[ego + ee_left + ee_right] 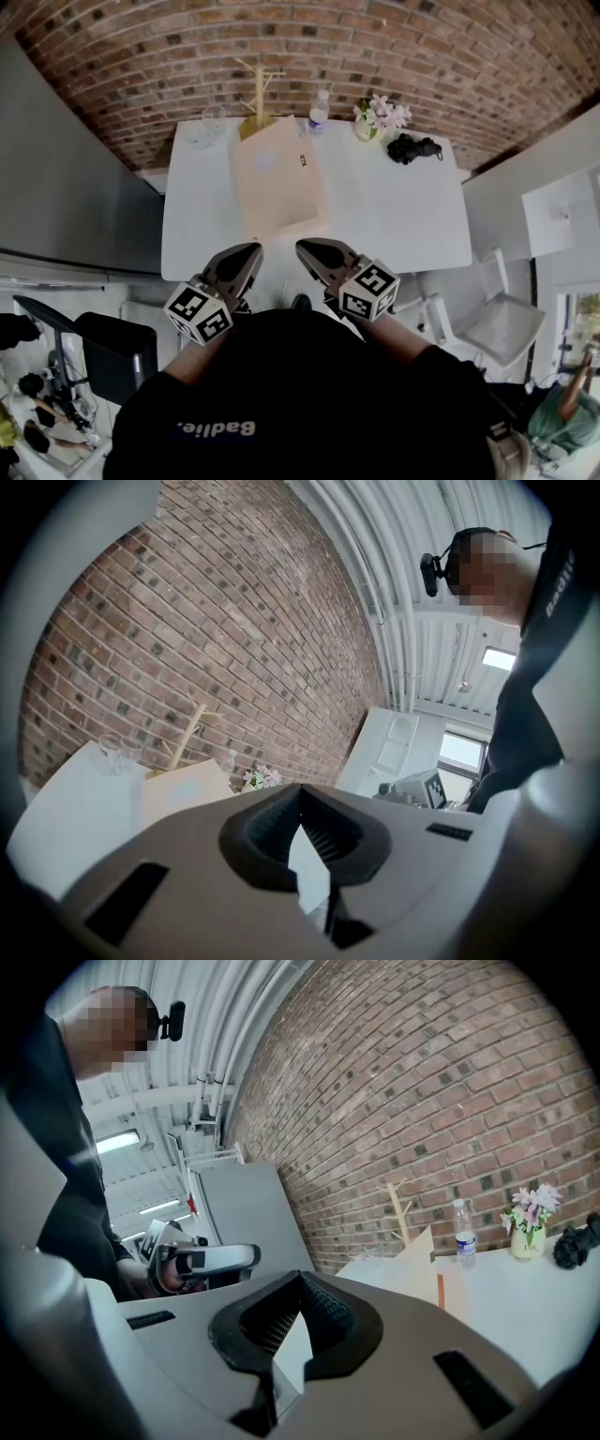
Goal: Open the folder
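**A white surface by a brick wall, with a folder waiting on it**

The white surface (403, 225) stands against a red brick wall (281, 37). The folder (277, 178) lies near the middle of it, closer to the wall than to the person. It is tan, thin and smooth, like stiff card. From the side, one corner seems to stick up a little, but it is hard to be sure.

The left hand-held gripper (251, 249) and the right hand-held gripper (305, 247) hang at the near edge, well apart from the folder. Both are clenched with nothing in them. Their dark pads look bumpy and rubbery, and their bodies are grey, hard plastic.

Things could go wrong from here. The cover is thin and flat, so clenched tips would probably just push it. The surface looks slick, so the whole folder might slide toward the wall.

Behind it stand clear glasses (211, 122), a wooden rack (258, 89), a plastic water bottle (319, 111) and a small vase of flowers (380, 117). A sliding folder could bump them, and the tall, light bottle seems easiest to tip. If only one side is lifted, the folder may also spin.
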Tool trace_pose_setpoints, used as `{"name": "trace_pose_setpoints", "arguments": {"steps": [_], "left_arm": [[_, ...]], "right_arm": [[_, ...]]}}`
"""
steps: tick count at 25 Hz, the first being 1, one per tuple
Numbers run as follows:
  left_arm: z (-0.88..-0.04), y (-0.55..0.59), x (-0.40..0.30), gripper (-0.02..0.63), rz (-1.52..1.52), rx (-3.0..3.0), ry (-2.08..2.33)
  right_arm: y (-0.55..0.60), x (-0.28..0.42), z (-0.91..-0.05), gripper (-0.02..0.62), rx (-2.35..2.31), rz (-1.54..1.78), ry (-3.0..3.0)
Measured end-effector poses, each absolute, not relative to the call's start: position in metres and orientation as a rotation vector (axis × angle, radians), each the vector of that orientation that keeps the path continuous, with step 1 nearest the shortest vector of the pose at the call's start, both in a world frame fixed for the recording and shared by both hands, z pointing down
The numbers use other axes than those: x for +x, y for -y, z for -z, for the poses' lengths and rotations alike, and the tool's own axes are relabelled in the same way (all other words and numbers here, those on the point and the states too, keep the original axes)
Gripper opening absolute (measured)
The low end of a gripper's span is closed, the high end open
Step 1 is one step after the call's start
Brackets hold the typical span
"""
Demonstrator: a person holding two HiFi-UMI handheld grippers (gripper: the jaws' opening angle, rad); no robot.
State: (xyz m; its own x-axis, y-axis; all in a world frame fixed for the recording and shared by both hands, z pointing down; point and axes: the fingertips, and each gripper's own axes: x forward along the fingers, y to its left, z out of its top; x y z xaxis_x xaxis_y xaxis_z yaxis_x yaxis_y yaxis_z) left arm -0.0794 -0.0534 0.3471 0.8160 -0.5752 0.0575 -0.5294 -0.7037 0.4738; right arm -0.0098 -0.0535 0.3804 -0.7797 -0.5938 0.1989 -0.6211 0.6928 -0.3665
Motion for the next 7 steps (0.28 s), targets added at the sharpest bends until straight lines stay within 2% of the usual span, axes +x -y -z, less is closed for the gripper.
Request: {"name": "trace_pose_setpoints", "arguments": {"steps": [7], "left_arm": [[-0.3474, 0.0532, -0.0818, 0.003, 0.133, 2.517, 0.821]], "right_arm": [[0.0536, -0.0103, -0.3810, 0.029, 1.027, -0.647, 2.831]]}}
